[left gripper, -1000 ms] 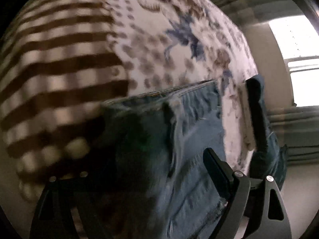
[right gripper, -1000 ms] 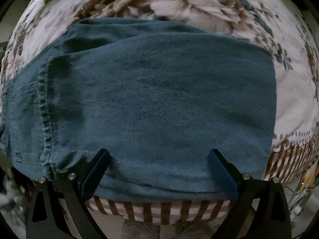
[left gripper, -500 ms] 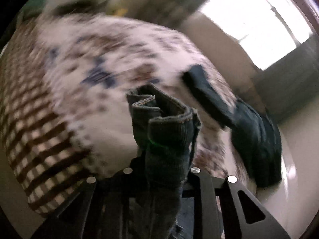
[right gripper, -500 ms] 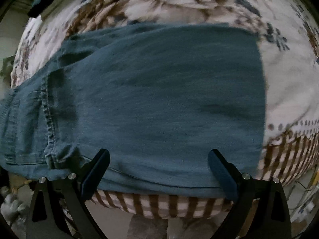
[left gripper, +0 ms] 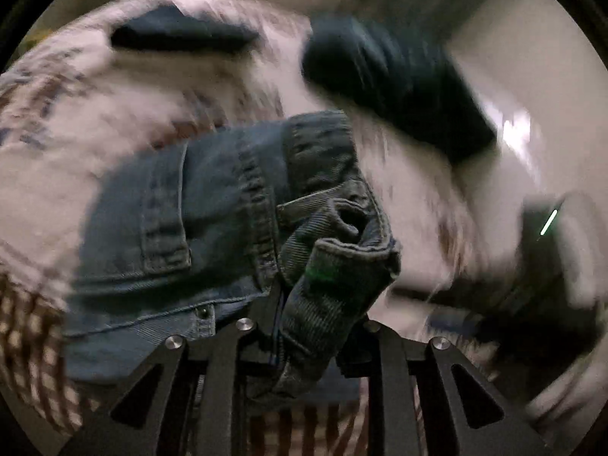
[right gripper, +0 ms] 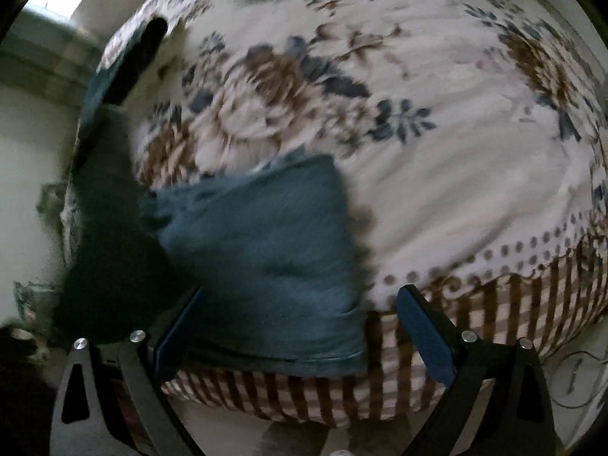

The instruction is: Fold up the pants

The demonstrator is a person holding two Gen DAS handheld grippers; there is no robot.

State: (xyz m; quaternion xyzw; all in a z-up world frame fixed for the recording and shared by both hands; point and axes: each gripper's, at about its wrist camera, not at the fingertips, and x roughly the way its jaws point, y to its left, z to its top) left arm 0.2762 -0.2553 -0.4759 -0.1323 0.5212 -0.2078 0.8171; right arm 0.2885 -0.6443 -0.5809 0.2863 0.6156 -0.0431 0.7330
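The blue denim pants (left gripper: 212, 205) lie on a floral bedspread (left gripper: 57, 121). My left gripper (left gripper: 307, 326) is shut on a bunched fold of the waistband (left gripper: 334, 266) and holds it up, with the pocket and seam spread to its left. In the right wrist view the pants (right gripper: 266, 247) show as a blurred fold at the bed's near edge. My right gripper (right gripper: 300, 326) is open, its fingers on either side of the fold's lower edge and holding nothing.
Another dark folded garment (left gripper: 178, 34) lies far back on the bed, and a dark bundle (left gripper: 395, 79) sits at its right edge. The bedspread (right gripper: 418, 152) has a brown checked border (right gripper: 494, 304) hanging over the side. Pale floor lies beyond.
My left gripper closed on the waistband and swung it across. In the right wrist view the spread pants now show narrower and shifted left. The right gripper stayed open.
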